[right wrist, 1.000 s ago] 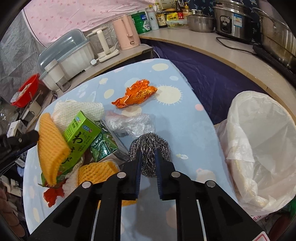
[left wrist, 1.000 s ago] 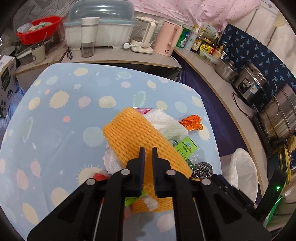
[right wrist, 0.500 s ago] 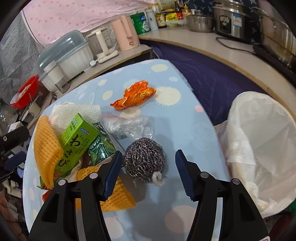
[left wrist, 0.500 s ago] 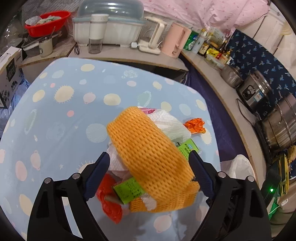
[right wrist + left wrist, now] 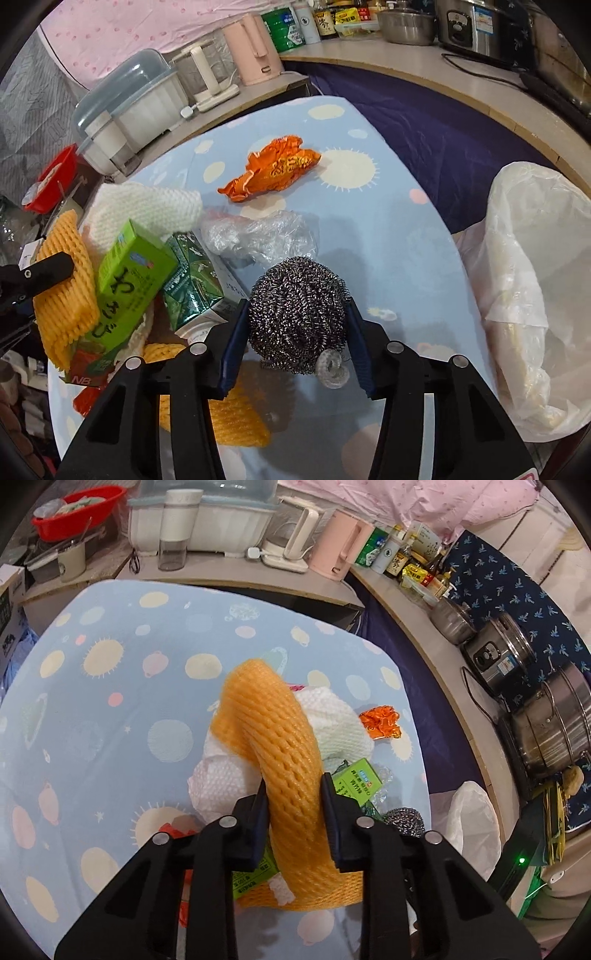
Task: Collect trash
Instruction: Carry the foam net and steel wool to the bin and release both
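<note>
Both jaws clamped, left gripper (image 5: pixel 293 794) on orange foam net (image 5: pixel 273 731), right gripper (image 5: pixel 297 325) on steel scourer (image 5: pixel 295 310)

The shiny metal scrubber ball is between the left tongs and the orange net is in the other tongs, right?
Not quite, the sides are swapped. The right wrist view shows the metal scrubber ball between the right tongs. The left wrist view shows the orange net in the left tongs.

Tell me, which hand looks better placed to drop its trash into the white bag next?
Probably the right. The right gripper already pinches the steel scourer, with the white trash bag close beside it. The left gripper holds the orange foam net farther from the bag.
</note>
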The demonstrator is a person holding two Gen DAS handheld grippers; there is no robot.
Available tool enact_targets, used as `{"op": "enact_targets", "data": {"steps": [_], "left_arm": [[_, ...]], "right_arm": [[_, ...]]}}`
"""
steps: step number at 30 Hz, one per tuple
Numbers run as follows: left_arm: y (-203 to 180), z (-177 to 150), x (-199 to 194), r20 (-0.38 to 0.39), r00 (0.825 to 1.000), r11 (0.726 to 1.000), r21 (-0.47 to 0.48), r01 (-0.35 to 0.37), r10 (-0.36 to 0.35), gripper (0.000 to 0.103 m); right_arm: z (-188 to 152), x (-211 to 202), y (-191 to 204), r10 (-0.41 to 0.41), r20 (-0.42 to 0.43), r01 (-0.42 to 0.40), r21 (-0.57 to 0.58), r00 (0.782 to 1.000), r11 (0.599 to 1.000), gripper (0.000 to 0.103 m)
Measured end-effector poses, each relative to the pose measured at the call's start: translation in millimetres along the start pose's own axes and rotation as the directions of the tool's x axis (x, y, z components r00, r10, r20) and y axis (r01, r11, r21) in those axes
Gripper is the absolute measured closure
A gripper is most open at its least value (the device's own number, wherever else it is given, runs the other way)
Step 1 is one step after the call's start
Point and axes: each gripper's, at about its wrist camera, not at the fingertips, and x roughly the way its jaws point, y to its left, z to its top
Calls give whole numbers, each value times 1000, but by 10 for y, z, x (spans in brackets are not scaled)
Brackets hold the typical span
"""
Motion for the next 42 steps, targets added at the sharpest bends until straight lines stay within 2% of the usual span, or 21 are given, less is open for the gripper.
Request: {"op": "enact_targets", "data": {"steps": [3,7,14,17,25,30,35,42], "left_arm": [[-42,-38,-191,39,999,1000,28,0,-1,80],[-135,-96,-501,86,995,996,78,33,-40,80],[-377,-328,-1068,126,975,969,194,154,-181,80],[-519,-459,-1192,123,969,954,241,180,-213,80],[-971,-774,-1124,24,960,912,319,256,-278,79],[-1355,-938,-943,-70,945,873,365,323,-321,79],[-1755,-1040,-764,-151,911,822,396,410,-383,79],[-2230,-1062,-473,-220,871,769,409,492,-440,79]], "right_arm": [[-4,-195,-38,5,35,-6,12,999,1000,55],[-24,-518,-138,10,90,-12,27,996,1000,55],[-114,-1144,-393,-35,199,25,50,979,998,55],[-176,-1342,-566,-68,226,52,75,972,996,55],[-341,-1751,-1181,-234,278,197,152,932,968,55],[-437,-1819,-1627,-303,257,244,236,918,940,55],[-511,-1796,-1914,-336,236,264,287,912,921,55],[-488,-1696,-2147,-337,221,256,327,915,910,55]]}}
